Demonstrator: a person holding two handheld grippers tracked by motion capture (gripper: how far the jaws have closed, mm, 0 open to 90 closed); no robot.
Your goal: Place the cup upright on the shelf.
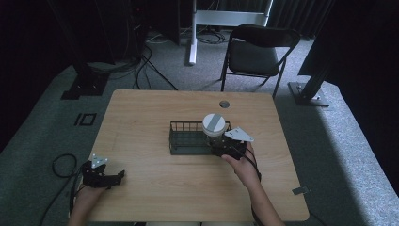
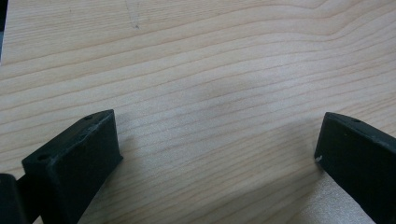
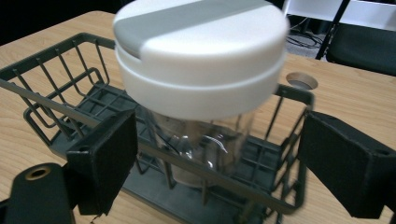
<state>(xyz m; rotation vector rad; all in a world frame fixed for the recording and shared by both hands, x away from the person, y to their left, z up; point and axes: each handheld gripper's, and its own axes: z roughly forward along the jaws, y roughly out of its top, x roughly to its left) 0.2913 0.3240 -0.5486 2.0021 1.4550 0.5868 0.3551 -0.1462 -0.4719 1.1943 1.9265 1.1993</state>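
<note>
Jar standing in the wire basket, right gripper open around it.

Right gripper (image 3: pixel 215 154) jaws spread wide, flanking the white-lidded jar (image 3: pixel 201 65) without contact; jar stands in the basket (image 3: pixel 56 70) just ahead, apparently delivered. Left gripper (image 2: pixel 217 149), open and empty, rests over bare table (image 2: pixel 210 56); retreat remains.

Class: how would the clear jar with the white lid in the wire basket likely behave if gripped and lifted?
The jar has smooth clear walls, so probably slippery. It looks empty, likely light. Its lid is wider than the body, so it may tip.
</note>
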